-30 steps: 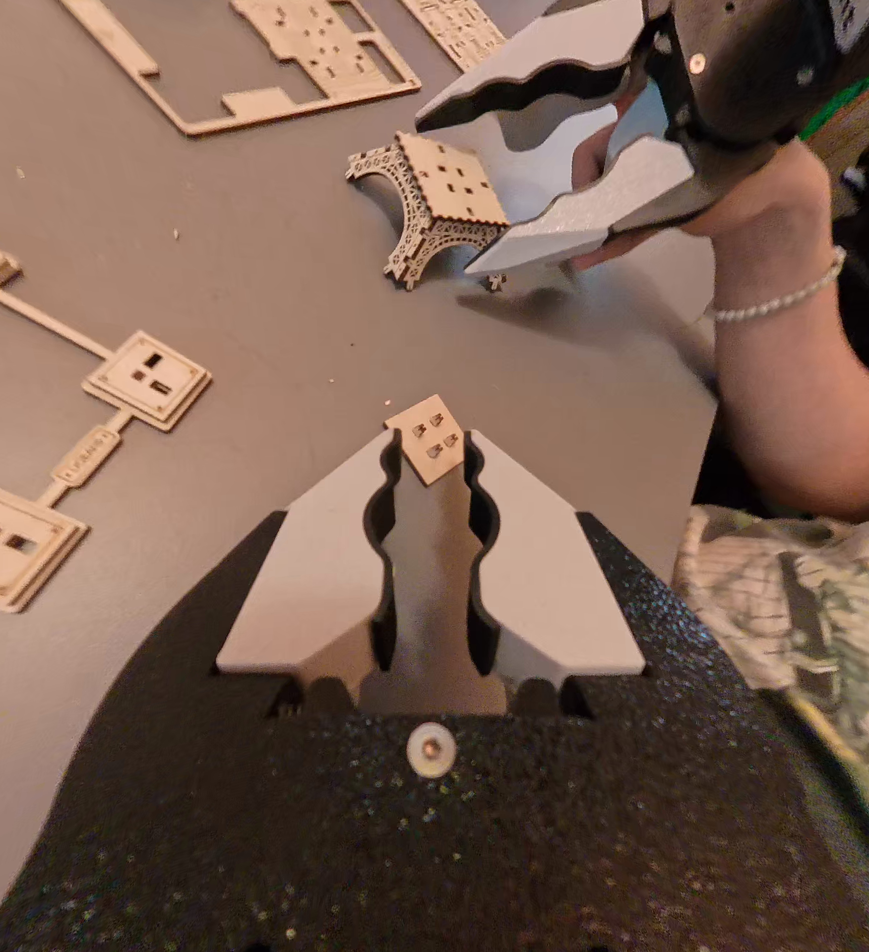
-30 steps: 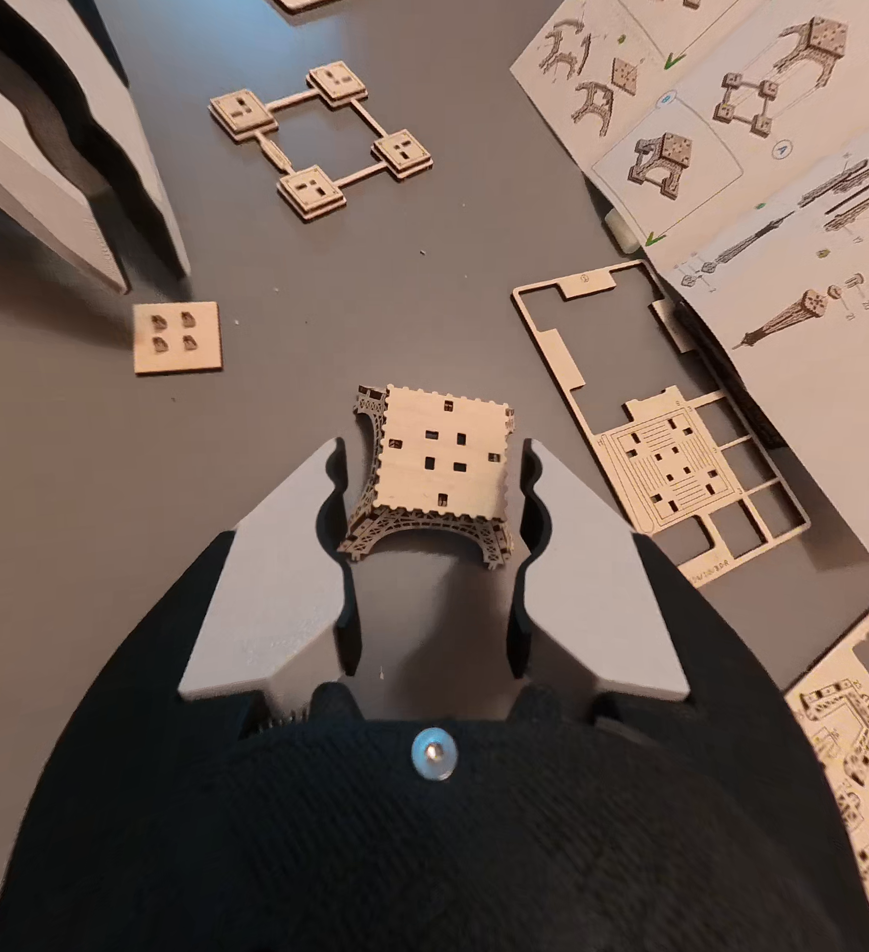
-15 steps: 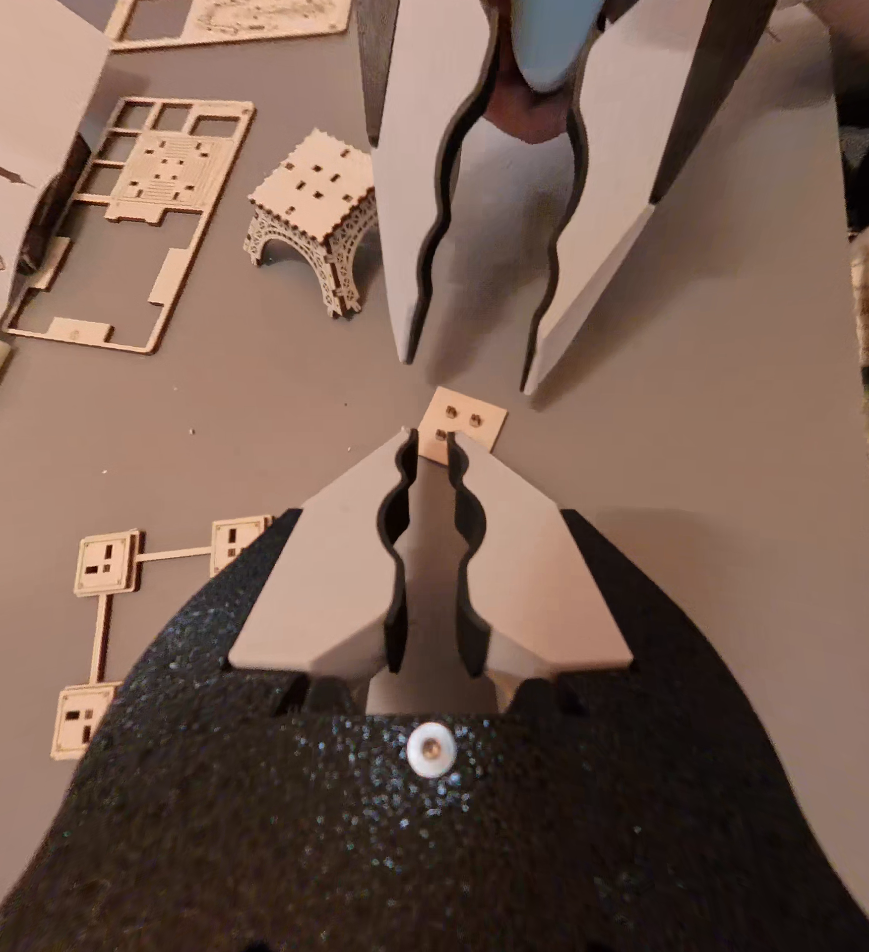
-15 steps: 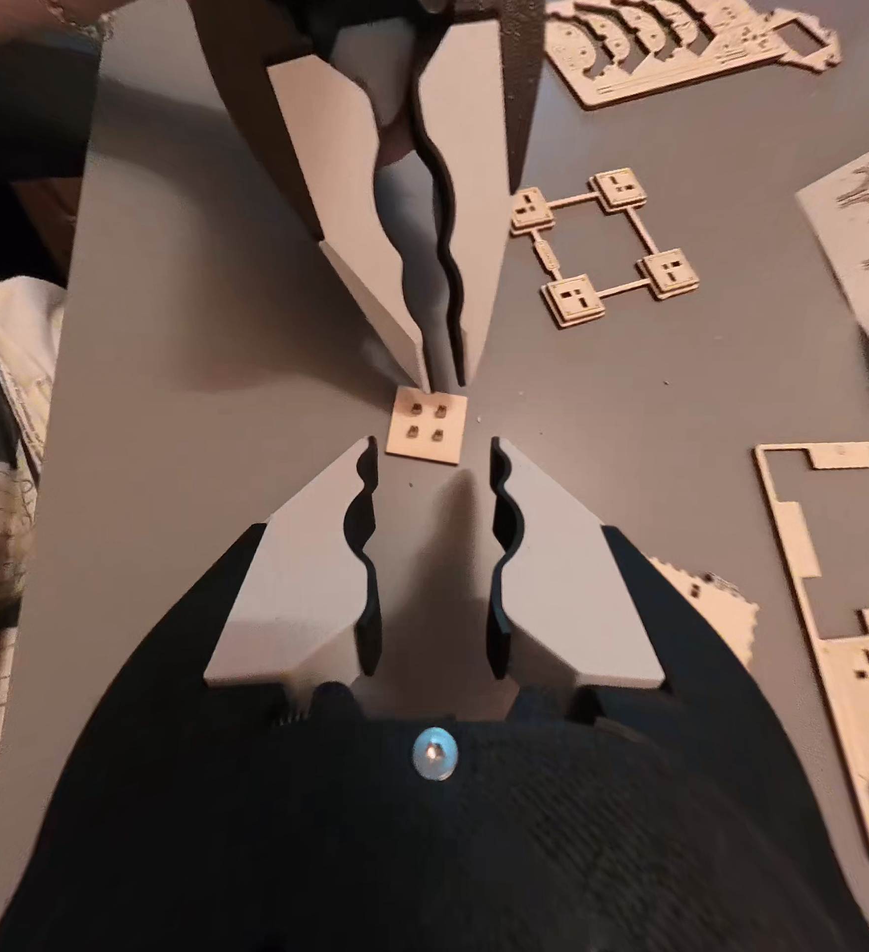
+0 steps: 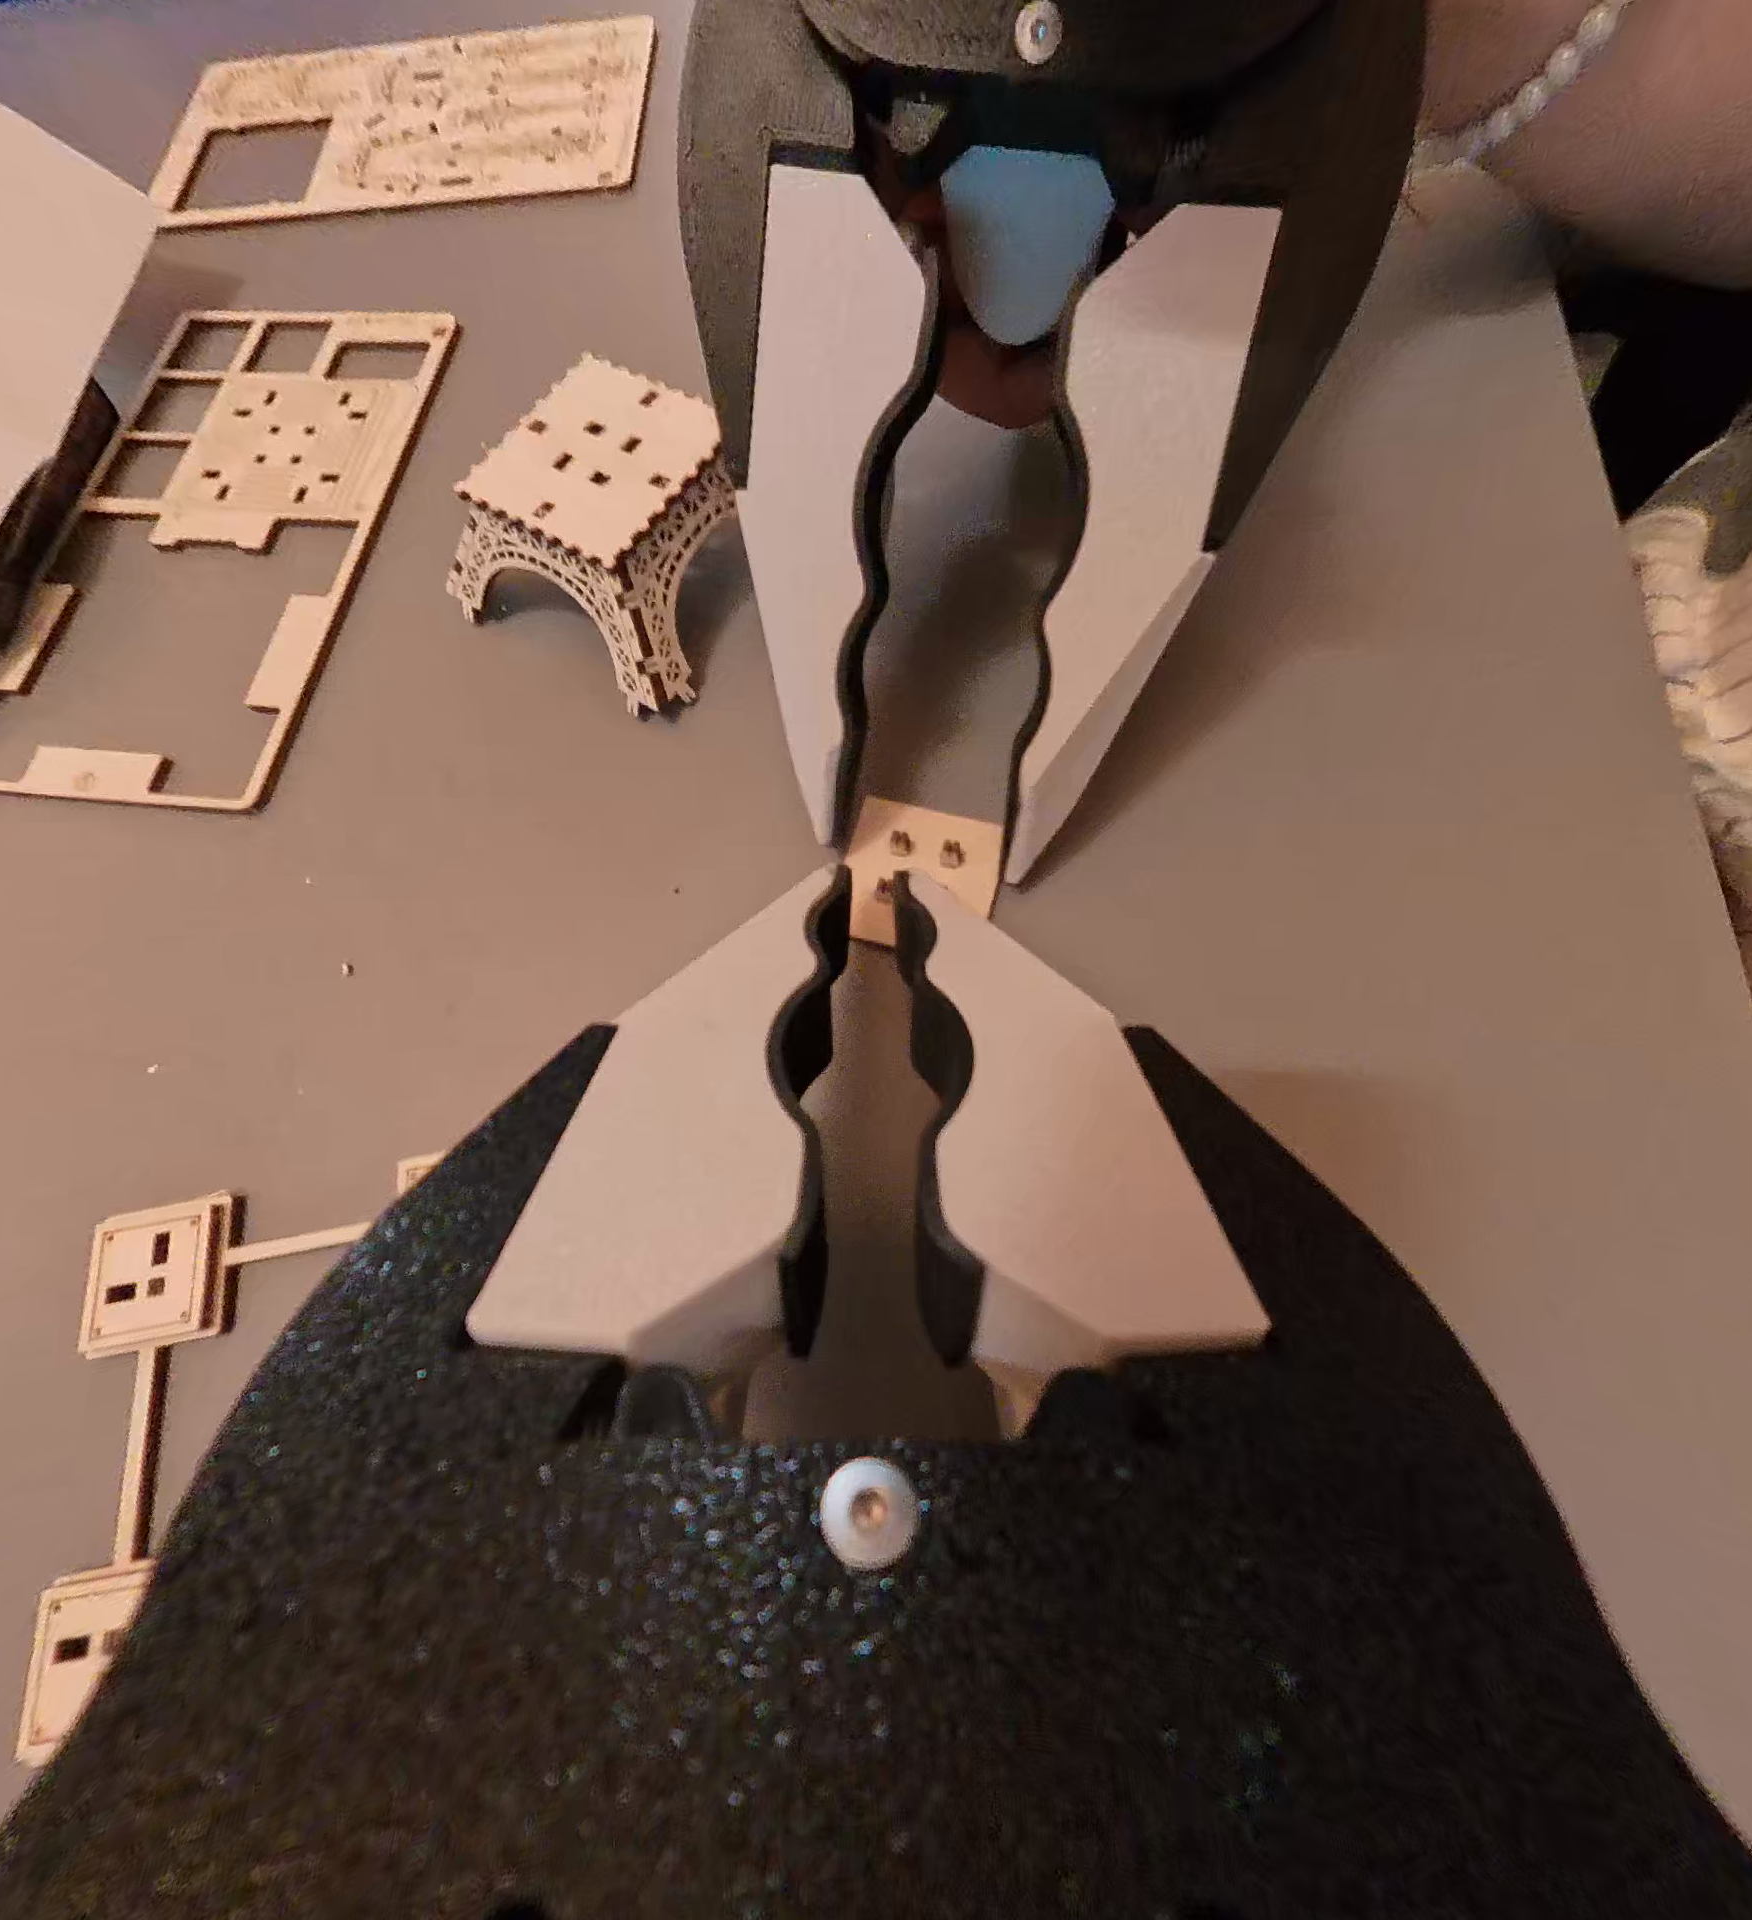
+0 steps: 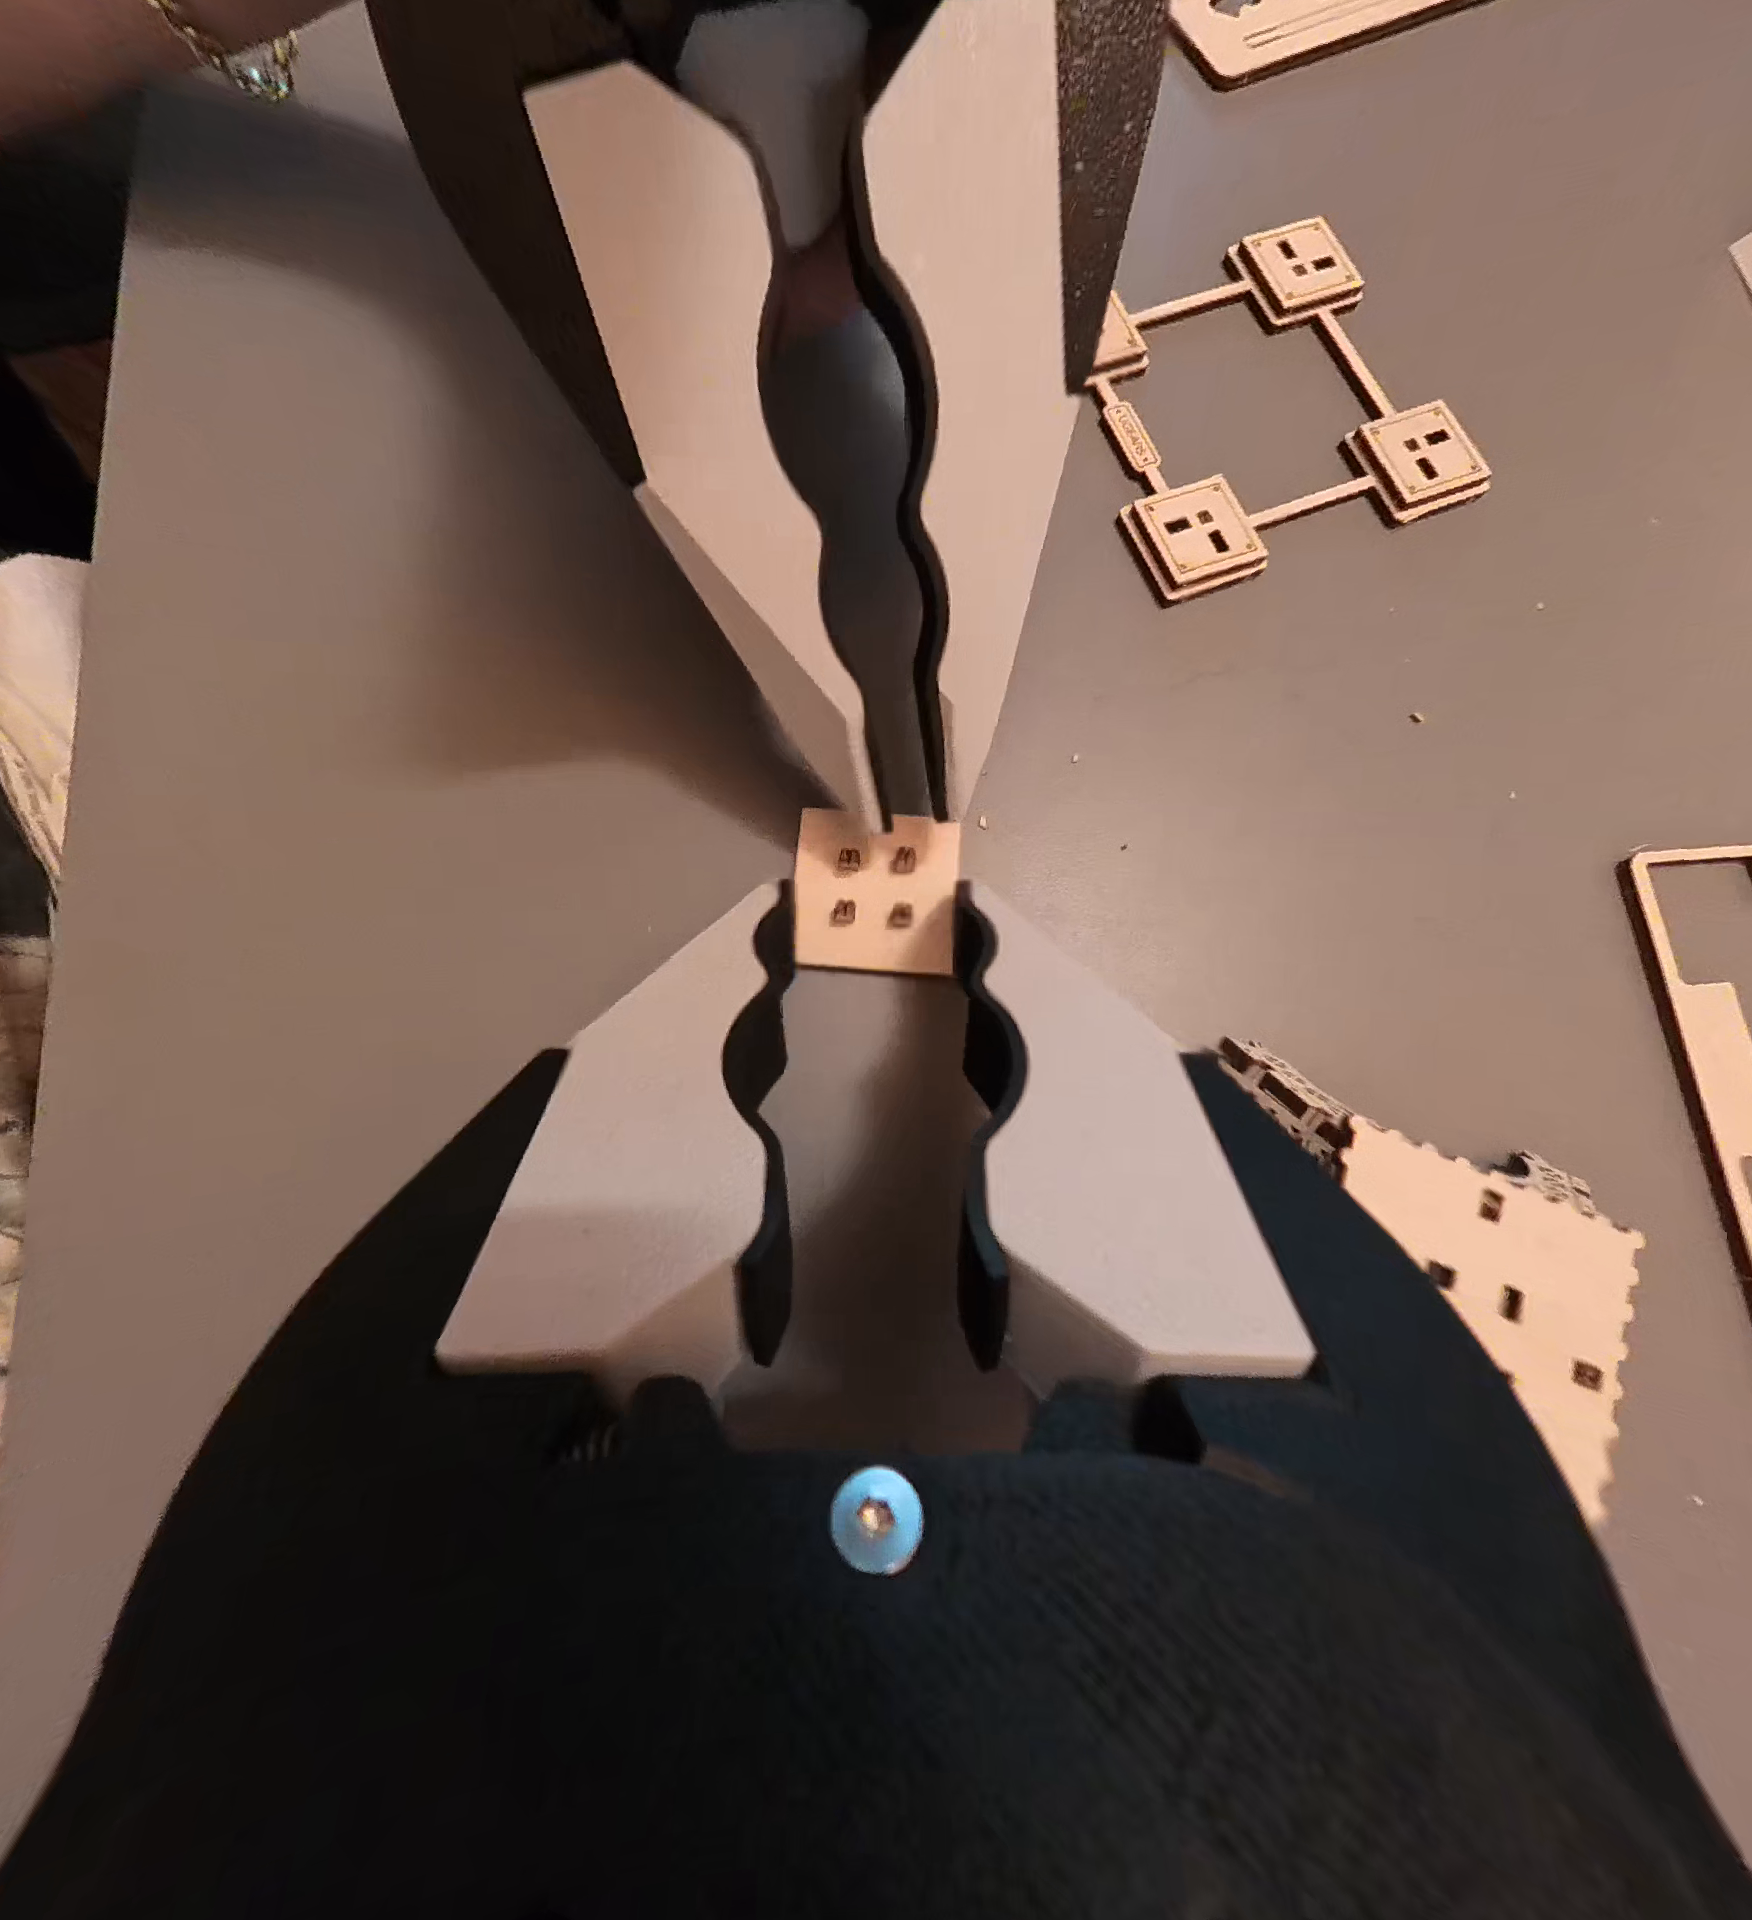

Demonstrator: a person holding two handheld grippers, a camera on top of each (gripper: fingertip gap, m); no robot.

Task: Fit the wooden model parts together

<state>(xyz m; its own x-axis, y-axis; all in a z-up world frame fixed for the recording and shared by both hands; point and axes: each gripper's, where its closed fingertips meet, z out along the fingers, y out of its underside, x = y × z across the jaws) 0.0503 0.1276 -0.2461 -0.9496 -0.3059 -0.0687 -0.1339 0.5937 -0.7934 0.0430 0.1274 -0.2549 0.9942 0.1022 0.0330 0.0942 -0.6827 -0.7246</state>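
A small wooden square with several slots lies flat on the grey table. My right gripper has its fingertips against the square's left and right edges. It reaches in from the top of the left wrist view. My left gripper is nearly shut with only a narrow slit, and its tips rest at the square's opposite edge. It also shows in the right wrist view. The arched wooden tower base stands apart to the side, and shows in the right wrist view.
A wooden frame of square pads joined by strips lies beyond the grippers. Punched-out wooden sheets and a paper instruction sheet lie by the tower base. The table edge and a person's clothing are close by. The tips of both grippers are at nearly the same place.
My right gripper left the tower base, swung over to the small square and closed its fingers onto the square's sides. My left gripper narrowed and came up against the square's edge.
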